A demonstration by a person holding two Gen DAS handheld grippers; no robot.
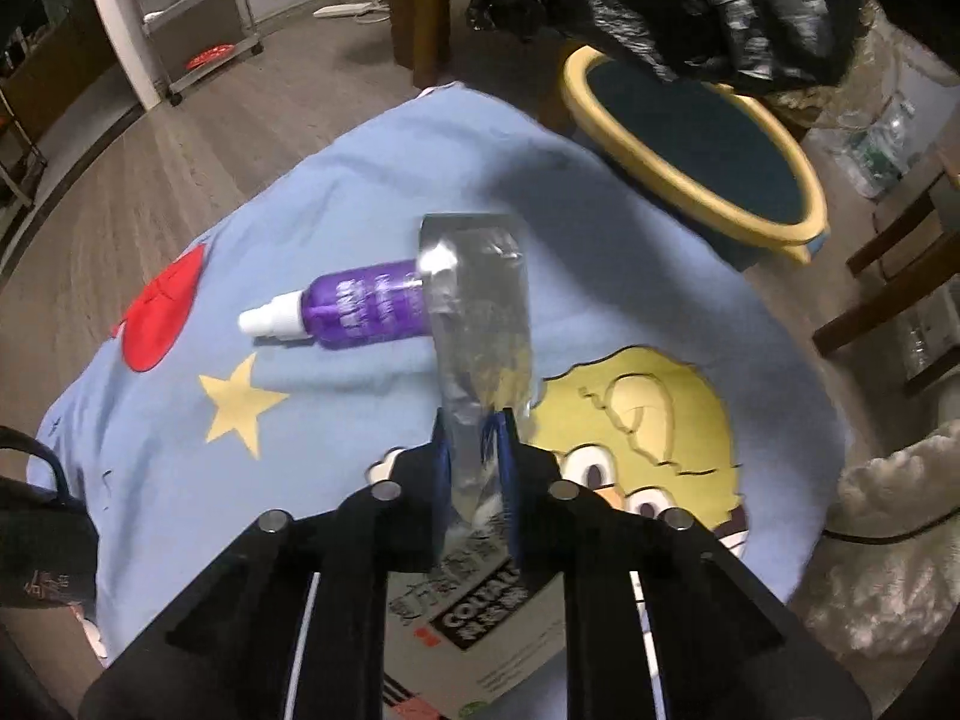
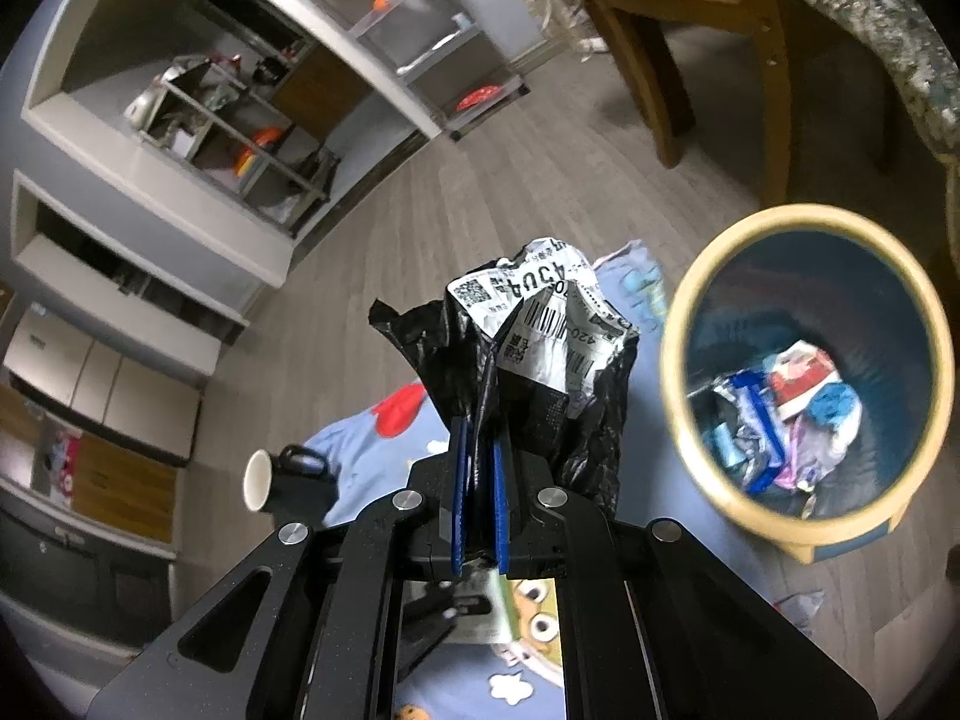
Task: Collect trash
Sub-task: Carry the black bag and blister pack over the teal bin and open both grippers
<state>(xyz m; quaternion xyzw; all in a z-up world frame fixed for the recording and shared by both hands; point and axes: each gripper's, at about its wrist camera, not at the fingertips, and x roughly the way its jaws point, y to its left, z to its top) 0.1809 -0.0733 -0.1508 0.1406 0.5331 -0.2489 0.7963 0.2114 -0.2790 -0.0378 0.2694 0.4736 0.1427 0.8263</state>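
My left gripper (image 1: 476,420) is shut on a silver foil wrapper (image 1: 480,306) and holds it above a light blue cartoon blanket (image 1: 336,192). A purple spray bottle (image 1: 348,306) with a white cap lies on the blanket just behind the wrapper. My right gripper (image 2: 479,447) is shut on a crumpled black plastic bag with a white shipping label (image 2: 528,348), held in the air left of the yellow-rimmed blue trash bin (image 2: 678,324). The bin holds several pieces of trash and also shows in the left wrist view (image 1: 774,138), where the black bag (image 1: 690,0) hangs above it.
A black mug (image 2: 288,480) stands on the blanket at the left. A printed paper (image 1: 480,630) lies under my left gripper. Wooden chairs (image 2: 678,48) stand beyond the bin. A metal rack (image 1: 192,6) and shelving stand by the far wall. A fluffy white rug (image 1: 888,540) lies at the right.
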